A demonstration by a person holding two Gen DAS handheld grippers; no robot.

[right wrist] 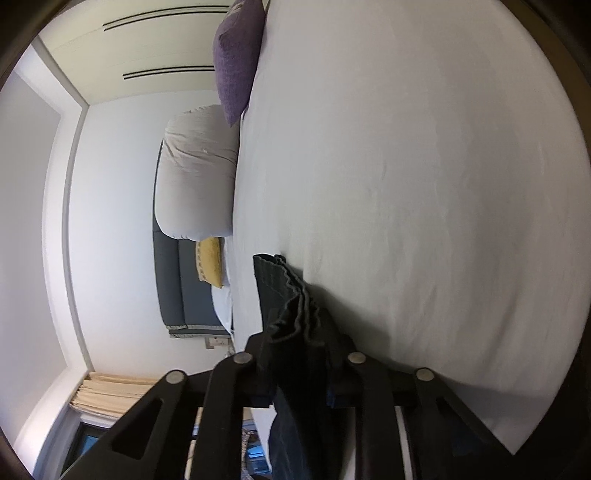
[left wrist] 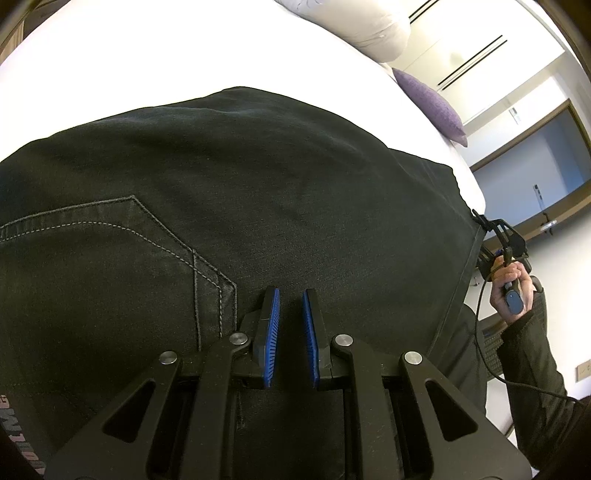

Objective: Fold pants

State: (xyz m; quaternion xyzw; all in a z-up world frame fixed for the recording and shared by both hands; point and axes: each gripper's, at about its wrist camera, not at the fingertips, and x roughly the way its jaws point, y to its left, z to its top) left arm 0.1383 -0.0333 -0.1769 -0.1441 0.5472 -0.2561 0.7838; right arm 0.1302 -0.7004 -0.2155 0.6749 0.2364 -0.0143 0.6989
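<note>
Black denim pants (left wrist: 258,166) lie spread across a white bed (left wrist: 166,51), a back pocket with pale stitching at the left. My left gripper (left wrist: 290,295) sits low at their near edge, its blue pads drawn close with dark cloth between them. At the far right corner of the pants, a hand (left wrist: 511,284) holds my right gripper (left wrist: 480,219) against the cloth's end. In the right wrist view, the right gripper (right wrist: 299,339) is shut on a bunched, folded hem of the pants (right wrist: 284,295), which stands up between the fingers above the bed sheet (right wrist: 406,184).
A purple cushion (left wrist: 432,103) and a white pillow (left wrist: 362,29) lie at the head of the bed. The right wrist view also shows a yellow cushion (right wrist: 210,262) and a grey headboard (right wrist: 173,288). White sheet stretches beyond the pants. A cable (left wrist: 491,369) trails from the right gripper.
</note>
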